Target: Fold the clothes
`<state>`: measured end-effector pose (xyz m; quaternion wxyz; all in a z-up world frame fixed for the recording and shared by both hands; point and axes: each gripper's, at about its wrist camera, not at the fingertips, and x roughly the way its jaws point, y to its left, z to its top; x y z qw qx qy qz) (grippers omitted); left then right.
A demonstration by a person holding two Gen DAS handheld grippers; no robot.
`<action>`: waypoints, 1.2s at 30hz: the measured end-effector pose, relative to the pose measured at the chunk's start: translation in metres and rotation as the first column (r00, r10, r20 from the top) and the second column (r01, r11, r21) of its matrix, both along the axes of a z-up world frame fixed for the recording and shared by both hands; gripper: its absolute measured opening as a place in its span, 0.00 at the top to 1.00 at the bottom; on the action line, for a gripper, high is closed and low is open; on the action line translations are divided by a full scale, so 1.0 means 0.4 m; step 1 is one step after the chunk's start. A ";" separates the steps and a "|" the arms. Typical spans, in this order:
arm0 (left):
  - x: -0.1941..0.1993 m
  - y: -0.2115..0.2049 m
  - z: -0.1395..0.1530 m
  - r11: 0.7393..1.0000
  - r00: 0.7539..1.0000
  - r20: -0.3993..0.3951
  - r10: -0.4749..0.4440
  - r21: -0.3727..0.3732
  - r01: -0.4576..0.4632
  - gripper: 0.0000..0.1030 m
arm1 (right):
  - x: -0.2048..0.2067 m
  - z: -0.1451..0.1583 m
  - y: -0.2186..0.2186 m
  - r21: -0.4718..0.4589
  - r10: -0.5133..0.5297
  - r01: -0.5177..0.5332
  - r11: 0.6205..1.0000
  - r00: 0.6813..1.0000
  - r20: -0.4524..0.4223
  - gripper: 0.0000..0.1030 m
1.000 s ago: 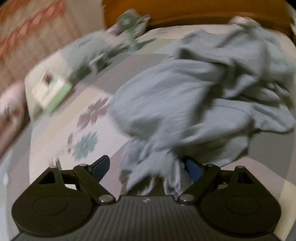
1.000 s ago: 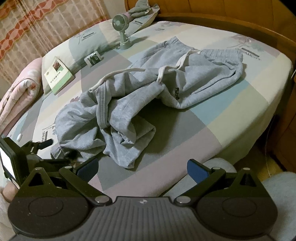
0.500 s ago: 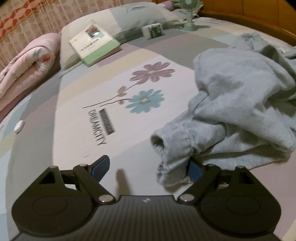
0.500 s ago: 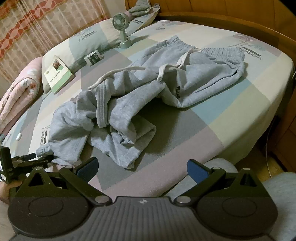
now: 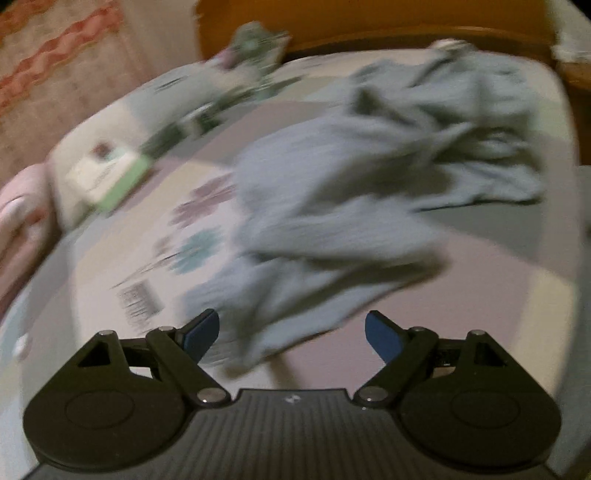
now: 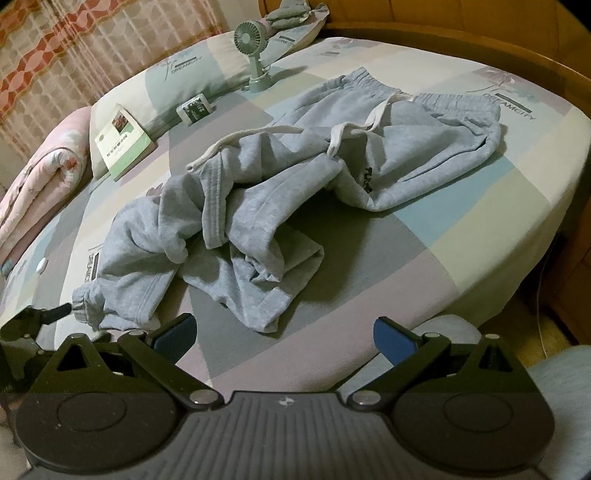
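Grey sweatpants (image 6: 280, 206) lie crumpled on the bed, waistband with white drawstring (image 6: 373, 114) at the far side, one leg cuff (image 6: 86, 301) at the near left. In the blurred left wrist view the pants (image 5: 332, 206) spread ahead, their near end lying between the fingers. My left gripper (image 5: 291, 332) is open with cloth between its jaws, not clamped; it also shows at the left edge of the right wrist view (image 6: 33, 325), by the cuff. My right gripper (image 6: 284, 334) is open and empty over the bed's near edge.
On the patterned bedsheet (image 6: 461, 221) lie a green book (image 6: 123, 142), a small box (image 6: 195, 107) and a standing green fan (image 6: 255, 55). A rolled pink quilt (image 6: 40, 177) lies at the left. Wooden headboard (image 6: 443, 33) behind; the floor drops off at right.
The left gripper has swung from facing the flower print back toward the pants, and its view is blurred by motion. The pants' cuff has shifted left. The right gripper has stayed in place.
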<state>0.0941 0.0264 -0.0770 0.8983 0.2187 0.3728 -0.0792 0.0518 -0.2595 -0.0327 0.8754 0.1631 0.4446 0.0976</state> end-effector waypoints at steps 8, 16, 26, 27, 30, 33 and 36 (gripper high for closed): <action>0.063 -0.091 -0.059 0.993 0.997 -0.022 -0.079 -0.085 0.077 0.16 | -0.003 0.001 -0.010 -0.005 -0.016 0.016 1.000 1.000 -0.001 0.00; 0.088 -0.079 -0.053 0.993 0.999 -0.018 -0.028 -0.117 0.026 0.16 | 0.004 -0.013 -0.011 -0.003 -0.021 0.021 1.000 1.000 -0.020 0.00; 0.093 -0.060 -0.042 0.997 0.995 0.060 0.073 -0.010 -0.073 0.15 | -0.002 -0.008 -0.017 -0.003 -0.026 0.026 1.000 1.000 -0.011 0.00; 0.096 -0.046 -0.038 0.995 0.992 0.076 0.097 0.019 -0.099 0.15 | -0.001 -0.010 -0.020 -0.001 -0.030 0.030 1.000 0.999 -0.013 0.00; 0.112 0.002 -0.029 0.978 0.977 0.104 0.188 0.068 -0.196 0.15 | 0.001 -0.016 -0.022 0.003 -0.034 0.034 0.999 0.999 -0.022 0.00; 0.110 0.037 -0.020 0.972 0.969 0.097 0.225 0.044 -0.230 0.15 | 0.000 -0.015 -0.016 0.001 -0.022 0.022 1.000 1.000 -0.020 0.00; 0.098 0.049 -0.018 0.976 0.972 0.090 0.216 0.021 -0.219 0.15 | 0.000 -0.014 -0.012 0.001 -0.016 0.017 1.000 1.000 -0.017 0.00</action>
